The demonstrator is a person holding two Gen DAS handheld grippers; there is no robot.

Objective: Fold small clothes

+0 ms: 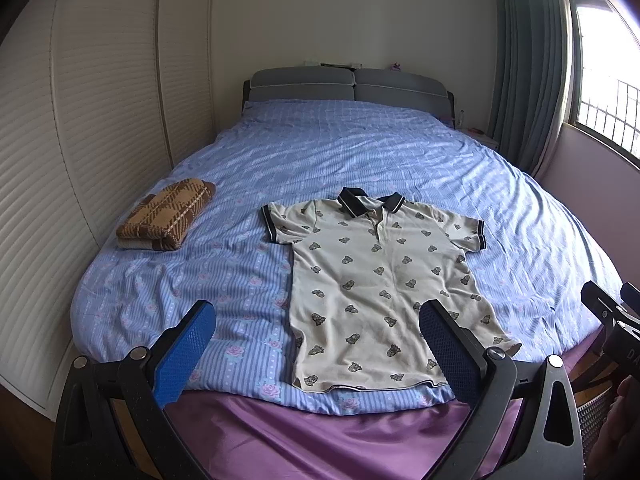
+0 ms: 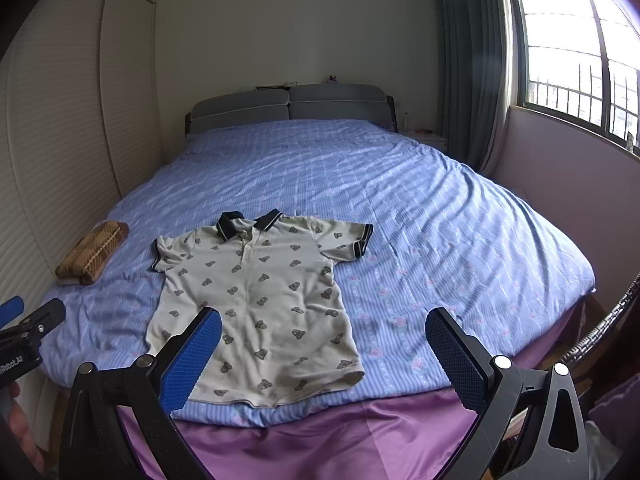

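Both tongs, left (image 1: 316, 344) and right (image 2: 324, 350), hung wide open and empty above the bed's near edge; polo shirt (image 1: 372, 280) lay flat on the blue bedspread (image 1: 360, 152) just beyond, untouched.

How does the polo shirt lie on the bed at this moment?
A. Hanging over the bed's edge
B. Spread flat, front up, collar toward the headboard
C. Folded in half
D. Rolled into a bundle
B: the polo shirt lies spread flat on the bed, buttons up, sleeves out, collar toward the headboard.
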